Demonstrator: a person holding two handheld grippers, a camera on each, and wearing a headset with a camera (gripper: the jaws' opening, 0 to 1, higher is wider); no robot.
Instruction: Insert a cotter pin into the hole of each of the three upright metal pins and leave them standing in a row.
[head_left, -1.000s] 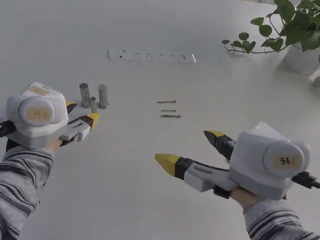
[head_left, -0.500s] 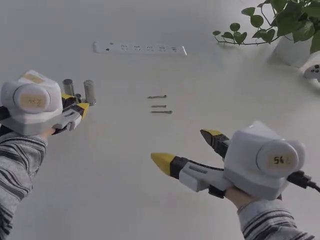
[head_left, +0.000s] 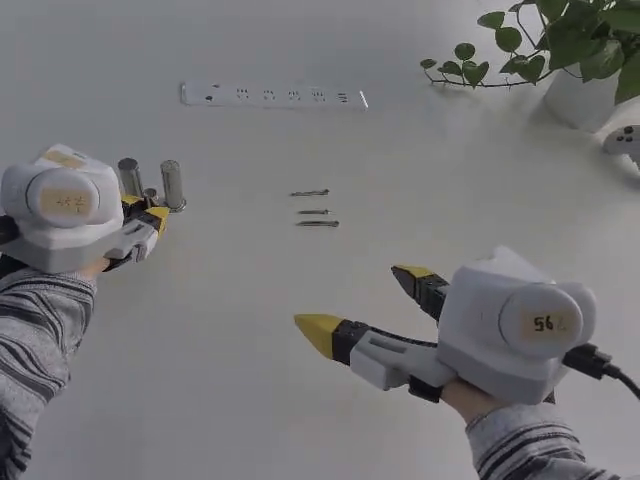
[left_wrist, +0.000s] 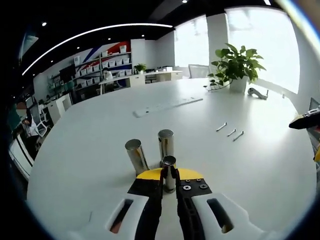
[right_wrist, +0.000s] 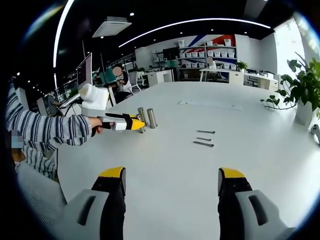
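Observation:
Three metal pins stand close together at the left: two tall ones and a shorter one. My left gripper is shut on the short pin, with the tall pins just beyond its tips. Three cotter pins lie flat in a stack near the table's middle, apart from both grippers. My right gripper hovers open low at the right, holding nothing; its own view has the cotter pins ahead and the left gripper at the pins.
A white power strip lies at the back of the white table. A potted plant stands at the back right, with a small white object beside it. People sit at desks far behind.
My left gripper has slid forward to the pin cluster and closed around the short pin. The right gripper sank slightly toward me, still open.

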